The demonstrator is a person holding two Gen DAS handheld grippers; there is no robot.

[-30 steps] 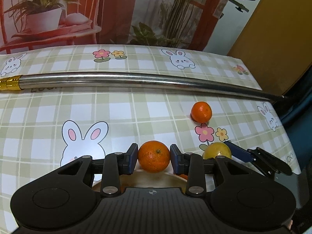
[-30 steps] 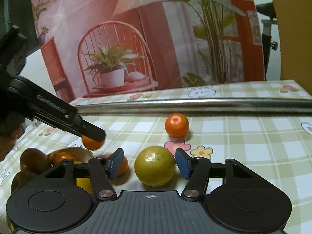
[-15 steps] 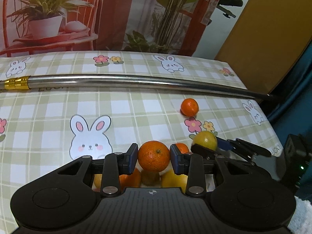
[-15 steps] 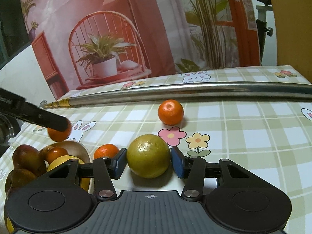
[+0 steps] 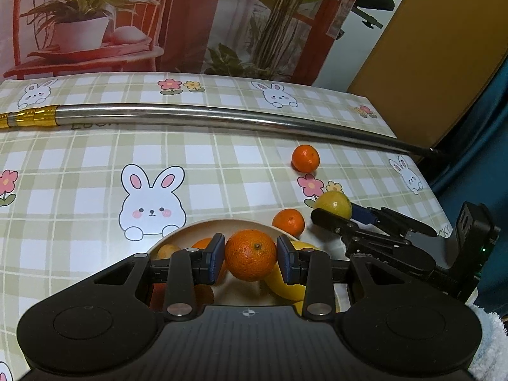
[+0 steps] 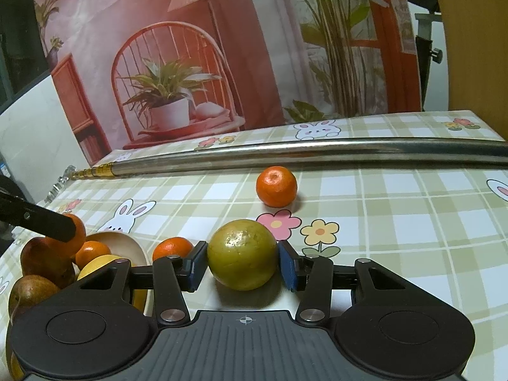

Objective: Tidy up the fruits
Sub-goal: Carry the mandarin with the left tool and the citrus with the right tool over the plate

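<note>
My left gripper [image 5: 250, 256] is shut on an orange [image 5: 250, 254] and holds it over the beige bowl [image 5: 228, 224], which holds several fruits. My right gripper [image 6: 243, 259] is shut on a yellow-green round fruit [image 6: 243, 254] just above the tablecloth; it also shows in the left wrist view [image 5: 334, 204]. A small orange [image 5: 288, 221] lies just outside the bowl's rim, also in the right wrist view [image 6: 172, 247]. Another orange [image 5: 305, 158] lies farther back, also in the right wrist view [image 6: 277, 186].
A long steel pole [image 5: 222, 120] with a gold end lies across the back of the table. The bowl [image 6: 127, 244] sits at the right wrist view's left edge with brown pears [image 6: 30, 289] and a yellow fruit [image 6: 98, 262]. The table's right edge [image 5: 441, 203] is close.
My left gripper has carried its orange back over the bowl. My right gripper has closed on the yellow-green fruit.
</note>
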